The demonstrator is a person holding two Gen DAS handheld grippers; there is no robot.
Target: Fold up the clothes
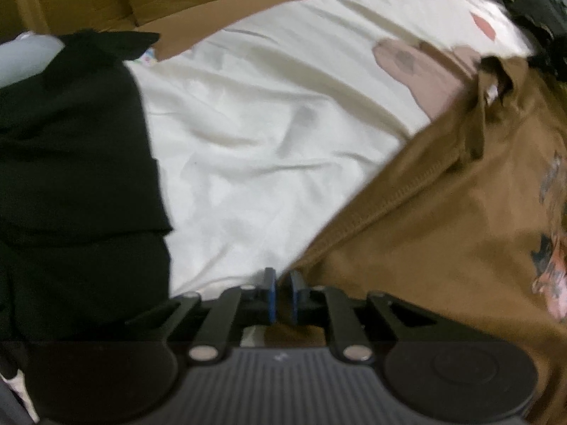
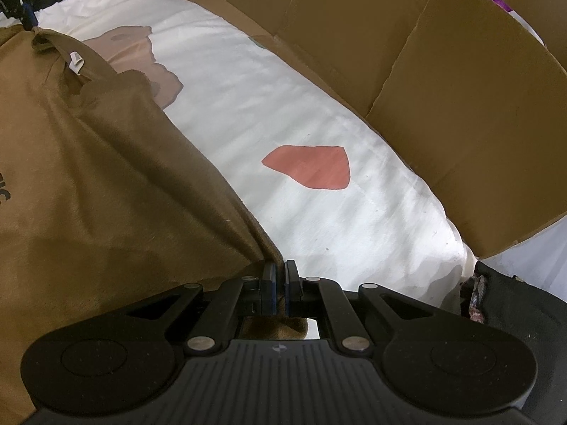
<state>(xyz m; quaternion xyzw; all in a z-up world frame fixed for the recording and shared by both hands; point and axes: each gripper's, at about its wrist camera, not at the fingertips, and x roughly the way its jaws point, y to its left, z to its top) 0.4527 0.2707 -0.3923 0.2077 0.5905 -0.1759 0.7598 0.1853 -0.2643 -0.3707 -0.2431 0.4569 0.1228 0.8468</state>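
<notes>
Nothing can be read with certainty: the brown cotton T-shirt [image 2: 106, 184] bears dark printed letters cut off at the left edge of the right wrist view, and its small white neck tag [image 2: 76, 62] is too small to read.

This looks like a bedroom or a spare room at home. The work surface is a bed covered with a cream sheet [image 2: 319, 113] printed with pink and tan patches. Flattened cardboard boxes [image 2: 443, 81] stand along its far edge. Clothes lie about: a brown T-shirt [image 2: 99, 163] and a pile of black garments [image 1: 71, 163].
</notes>
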